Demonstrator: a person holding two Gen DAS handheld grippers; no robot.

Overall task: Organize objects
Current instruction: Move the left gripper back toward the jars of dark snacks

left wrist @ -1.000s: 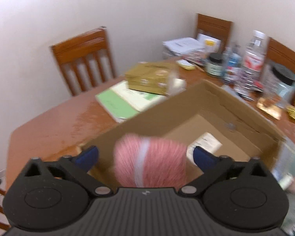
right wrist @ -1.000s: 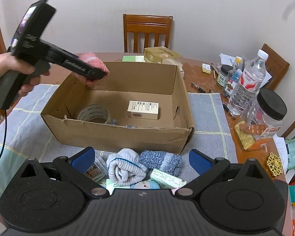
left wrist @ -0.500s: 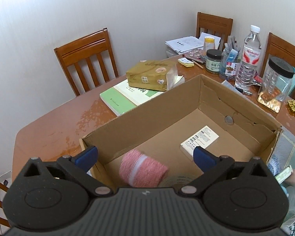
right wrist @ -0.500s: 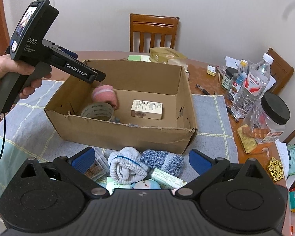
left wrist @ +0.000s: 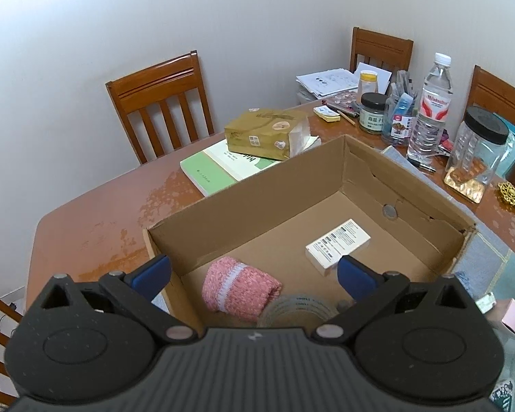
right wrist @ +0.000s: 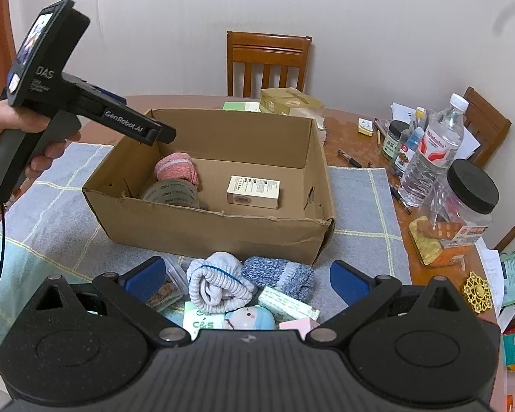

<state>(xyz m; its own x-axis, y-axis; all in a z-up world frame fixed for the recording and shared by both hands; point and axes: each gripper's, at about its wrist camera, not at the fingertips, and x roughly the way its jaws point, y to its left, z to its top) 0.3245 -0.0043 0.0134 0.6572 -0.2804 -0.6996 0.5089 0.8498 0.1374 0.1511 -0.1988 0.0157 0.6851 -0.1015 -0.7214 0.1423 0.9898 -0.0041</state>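
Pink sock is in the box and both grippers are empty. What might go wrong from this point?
1. The pile before the right gripper is tightly packed: closing on the white sock may also snag the blue sock.
2. The left gripper hangs open over the box wall; lowering it could clip the rim.
3. The tape and pink sock crowd one corner, so drops there may pile up.

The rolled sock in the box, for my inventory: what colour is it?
Pink sock with a pale band; left wrist view.

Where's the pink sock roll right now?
The pink sock roll lies inside the cardboard box, in its back left corner in the right wrist view, touching the tape roll.
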